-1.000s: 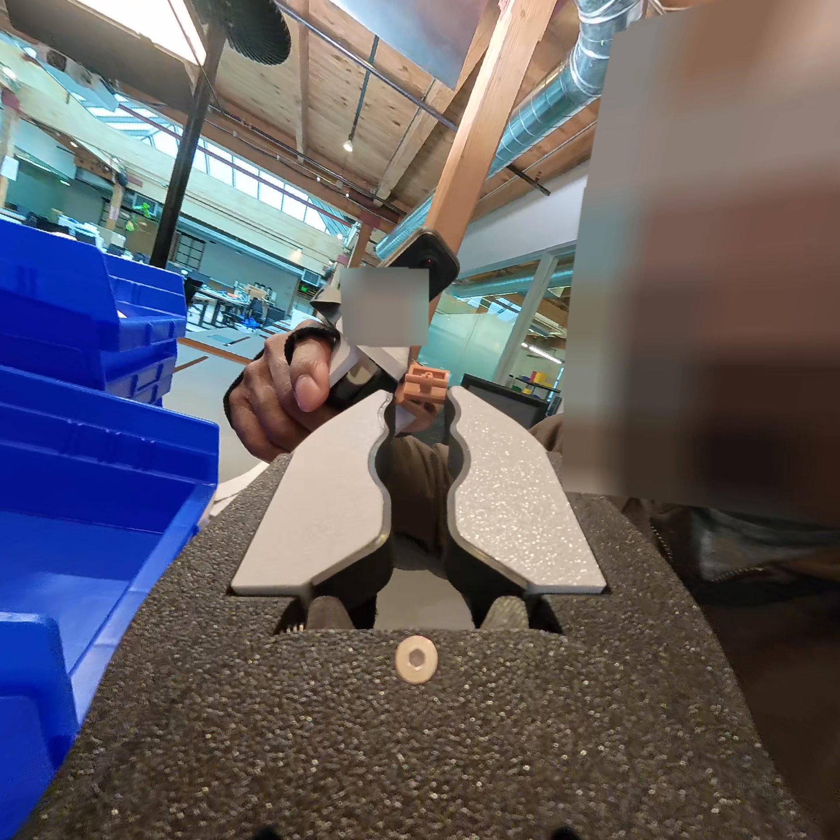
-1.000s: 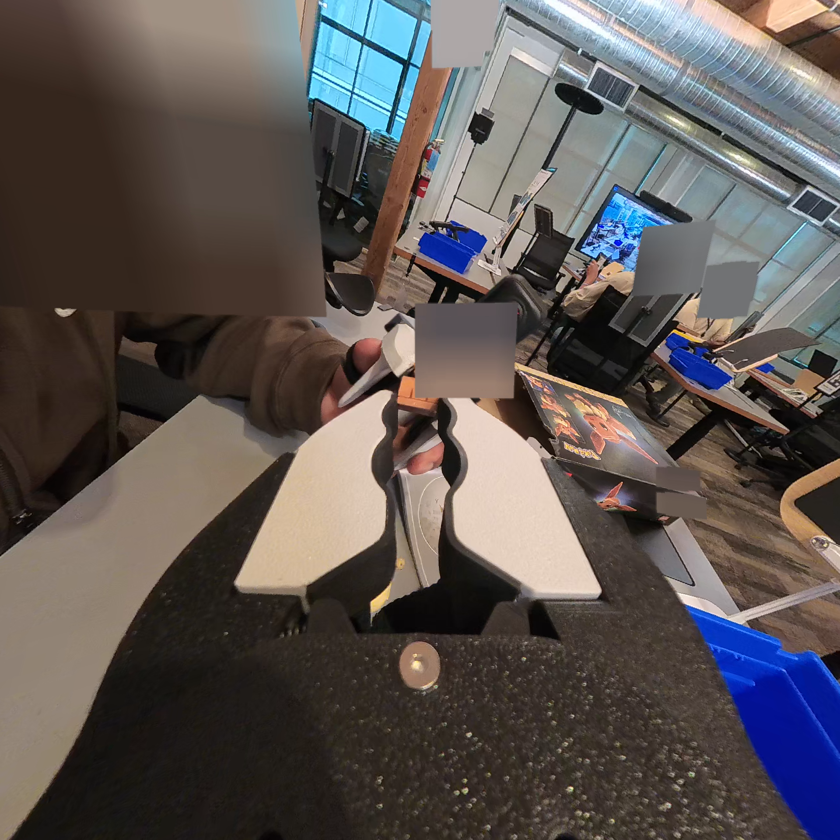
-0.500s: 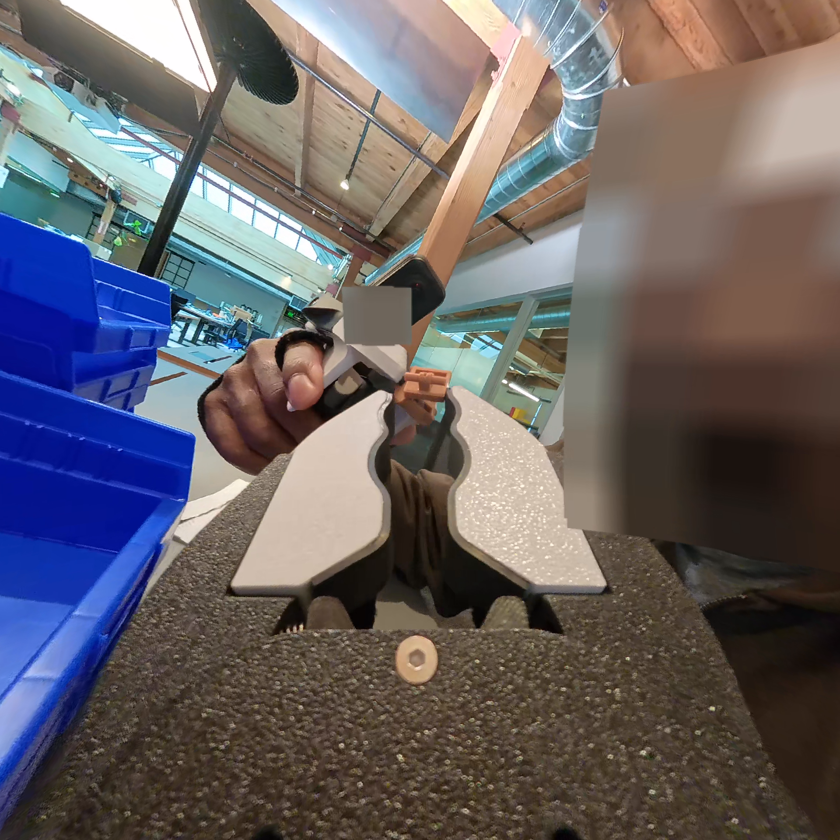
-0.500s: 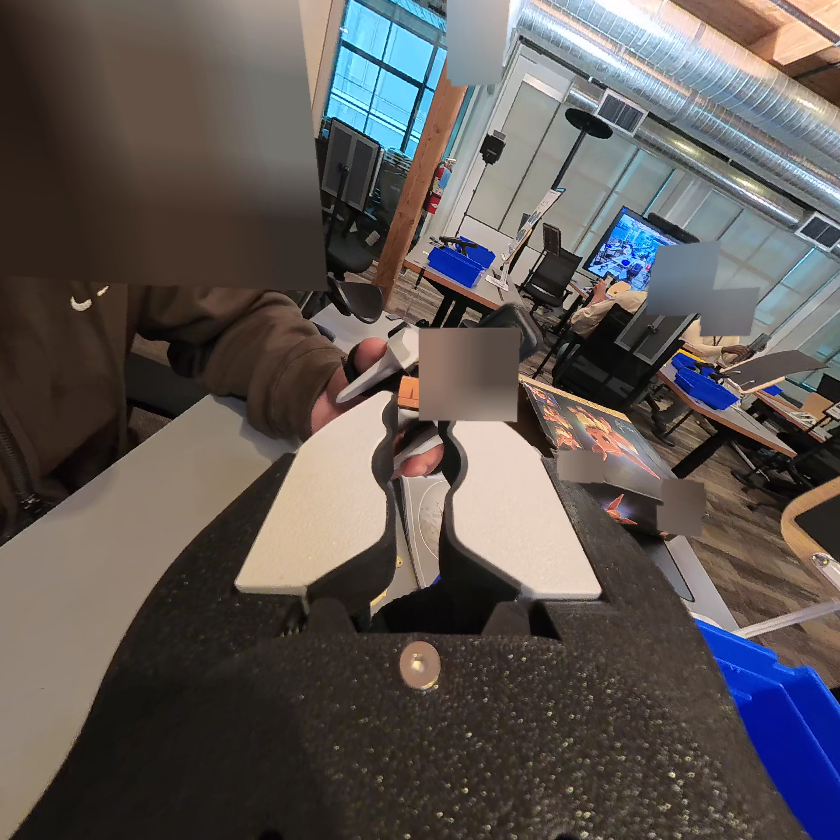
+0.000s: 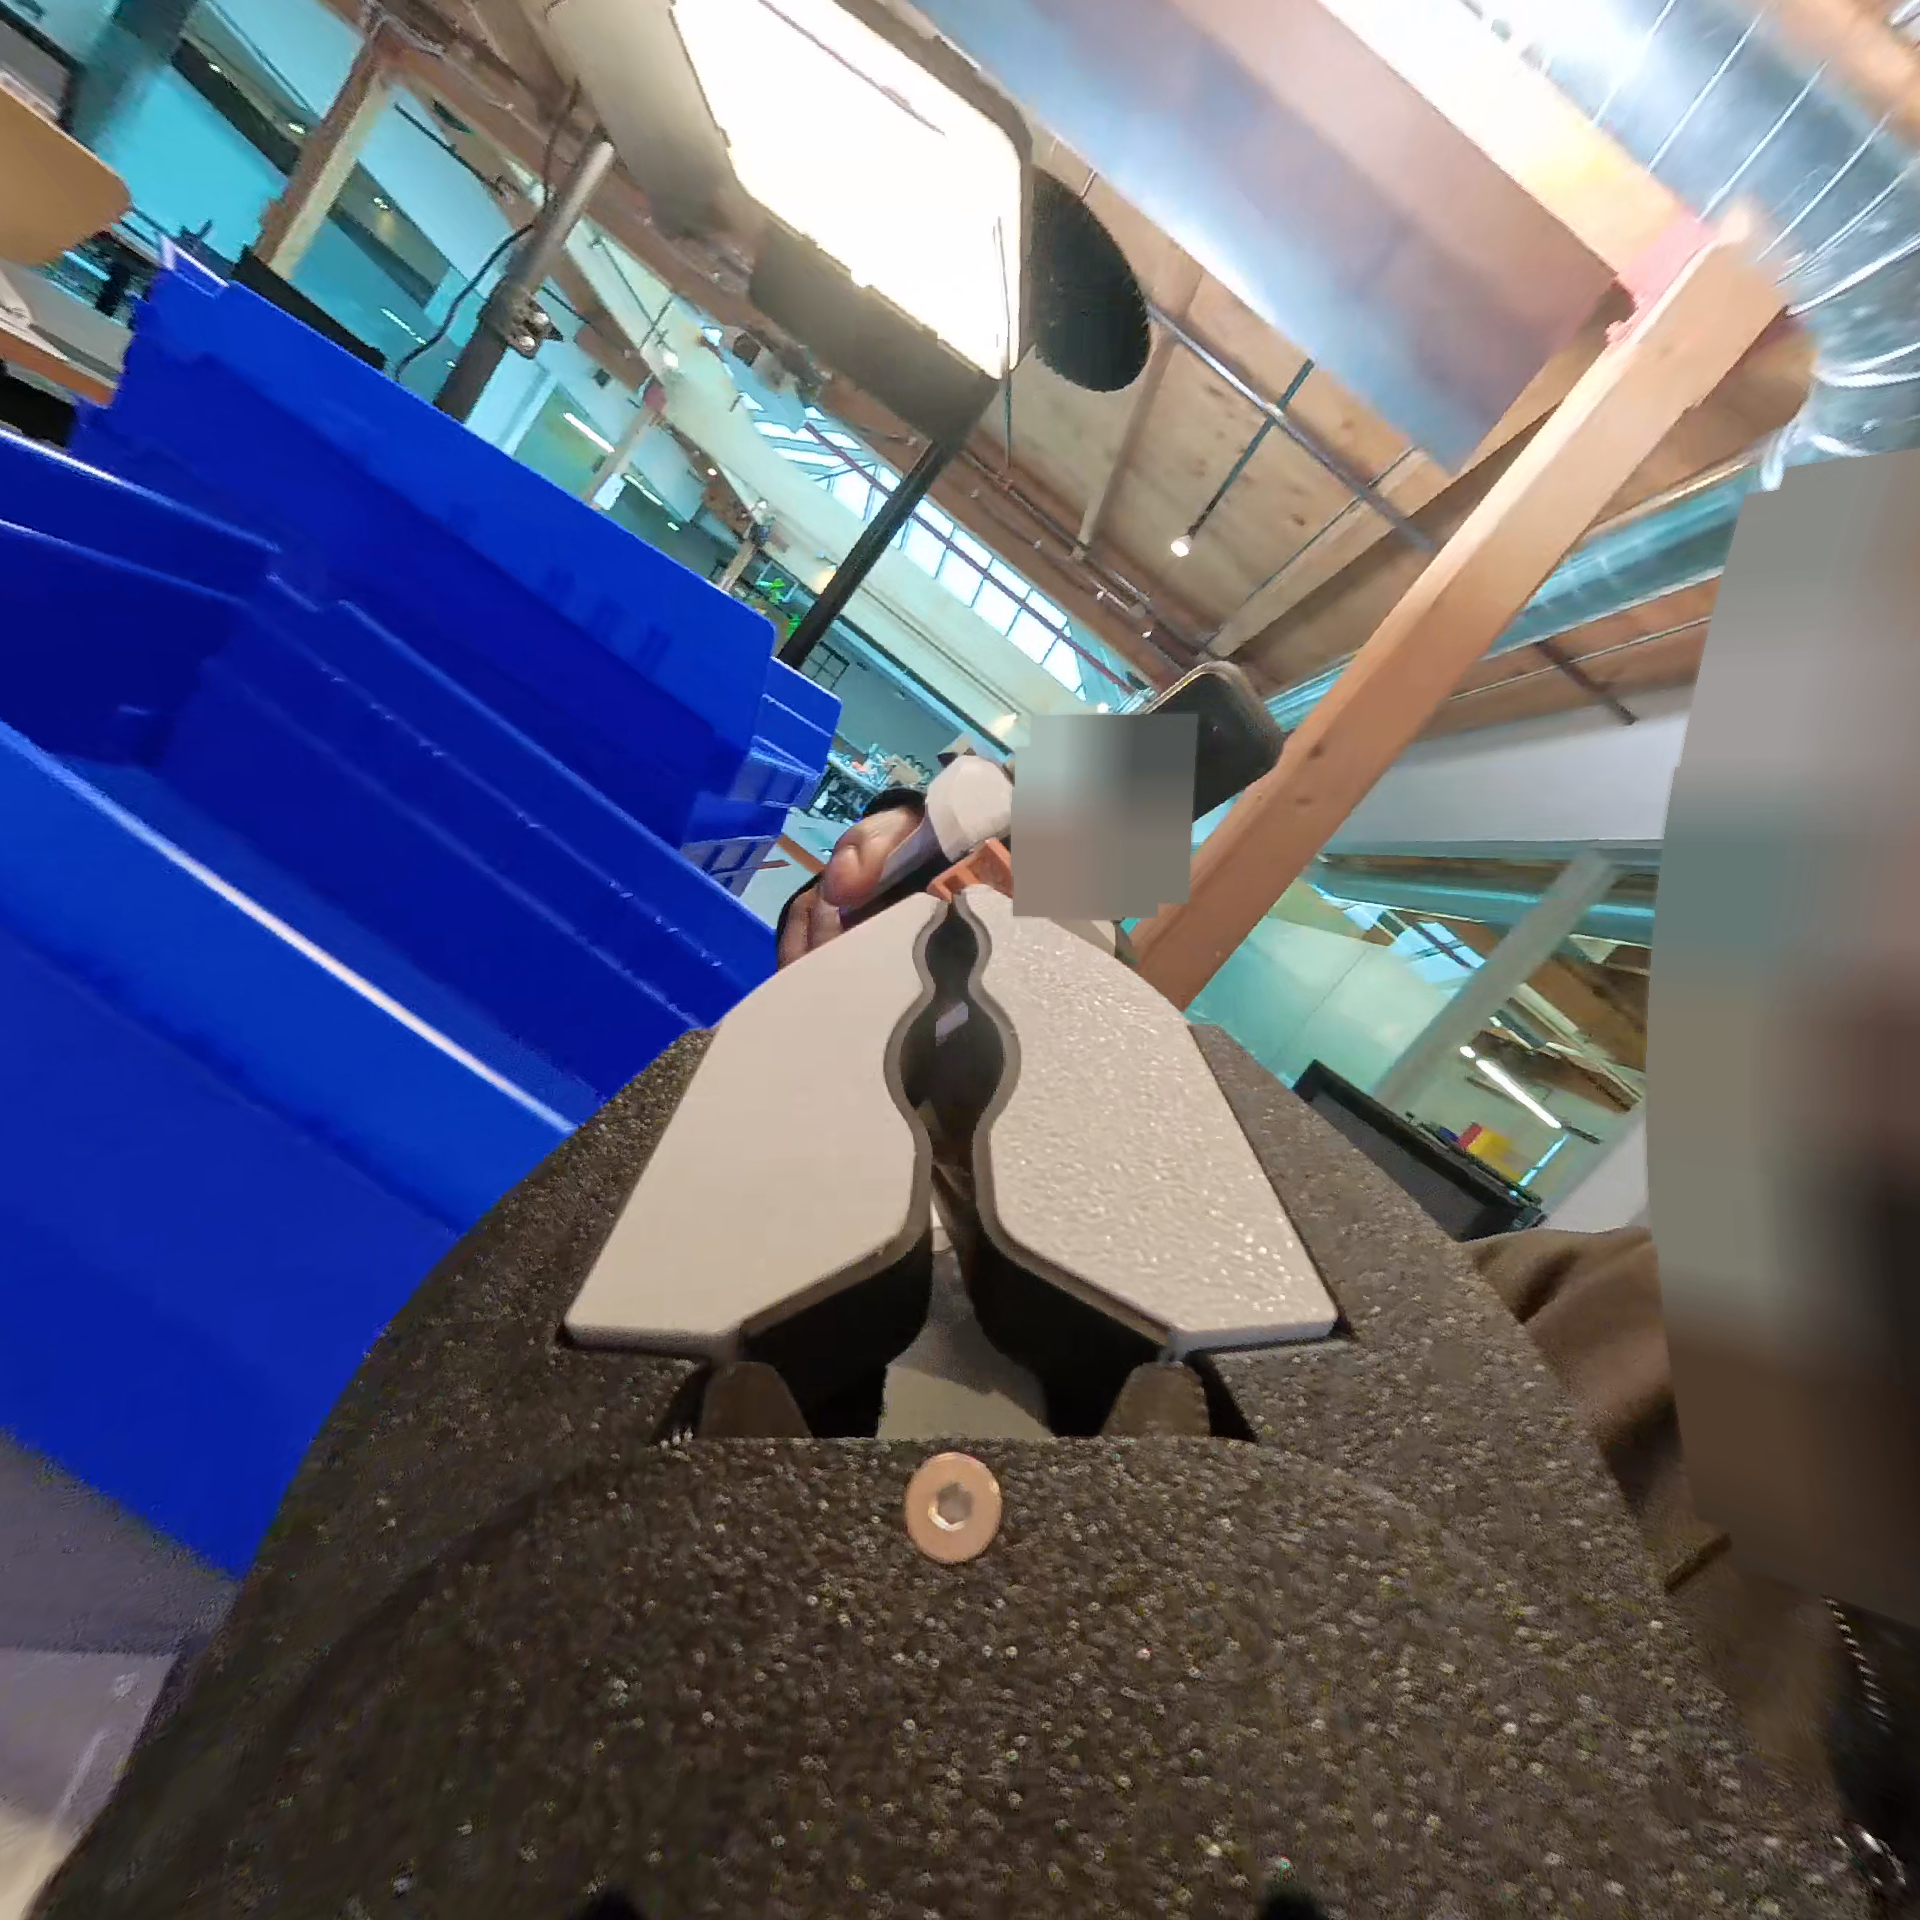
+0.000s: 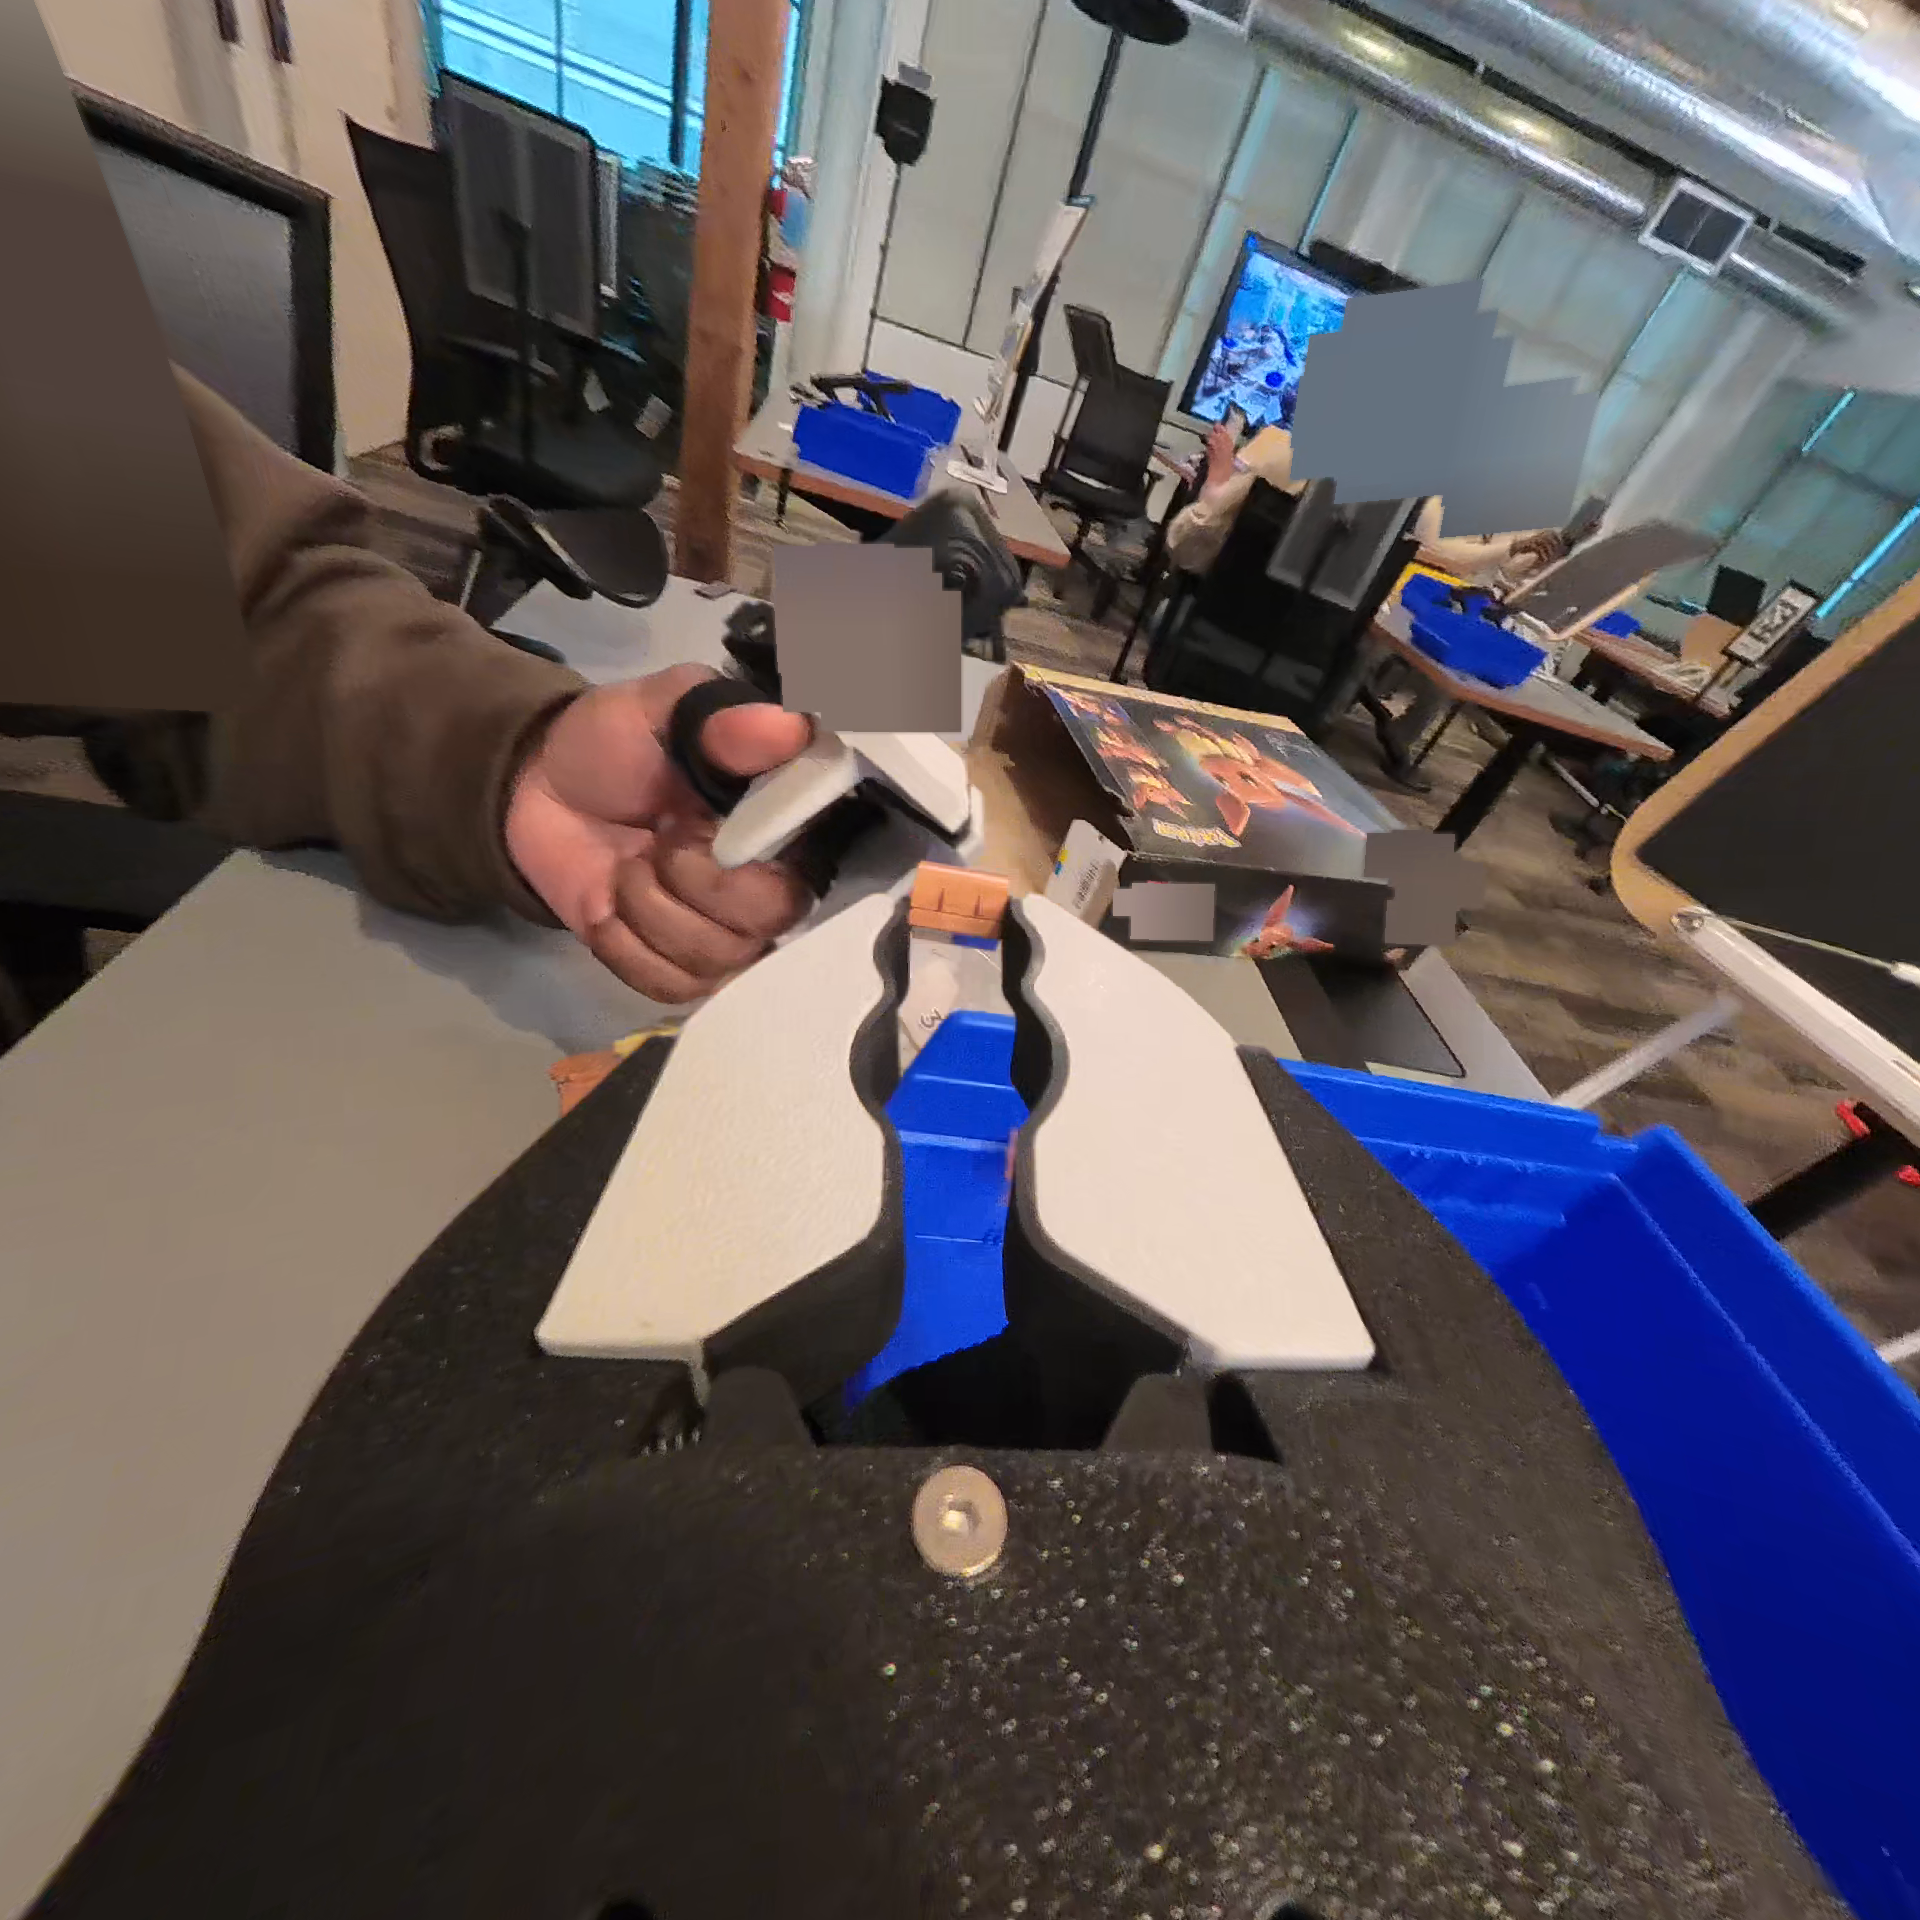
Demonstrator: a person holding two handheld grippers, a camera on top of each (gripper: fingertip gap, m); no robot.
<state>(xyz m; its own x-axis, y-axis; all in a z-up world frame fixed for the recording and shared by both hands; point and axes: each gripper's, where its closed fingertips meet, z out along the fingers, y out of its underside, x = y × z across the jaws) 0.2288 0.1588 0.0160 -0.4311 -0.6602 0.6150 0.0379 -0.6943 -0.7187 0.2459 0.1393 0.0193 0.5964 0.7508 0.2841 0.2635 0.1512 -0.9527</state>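
Bins: stacked blue bins [image 5: 343, 790] fill the 9 o'clock side of the left wrist view, close beside the left hand-held gripper [image 5: 951, 912].
Left hand-held gripper: fingertips together at 12 o'clock, nothing seen between them; only the scalloped hollows behind the tips stay dark and open.
Brick, far side: an orange brick piece [image 5: 971, 873] shows just beyond those closed tips, apart from them, next to a person's hand [image 5: 831, 894].
Right hand-held gripper: the right hand-held gripper [image 6: 958, 914] is clamped on the orange brick piece [image 6: 958, 902], one pad on each end, held at the very tips at 12 o'clock.
Handling, judged: small, rigid moulded plastic, light, smooth-sided; likely to pivot or slip if pinched off-centre. Best taken across two flat parallel faces, as it is now, not on the ribbed face.
Below: a blue bin [image 6: 1558, 1247] lies under and to 3 o'clock of the right fingers, on the grey tabletop [image 6: 208, 1091].
Beyond: an opened printed box [image 6: 1195, 769] at 1 o'clock; a person's hand [image 6: 644, 842] working the other gripper's trigger at 10 o'clock.
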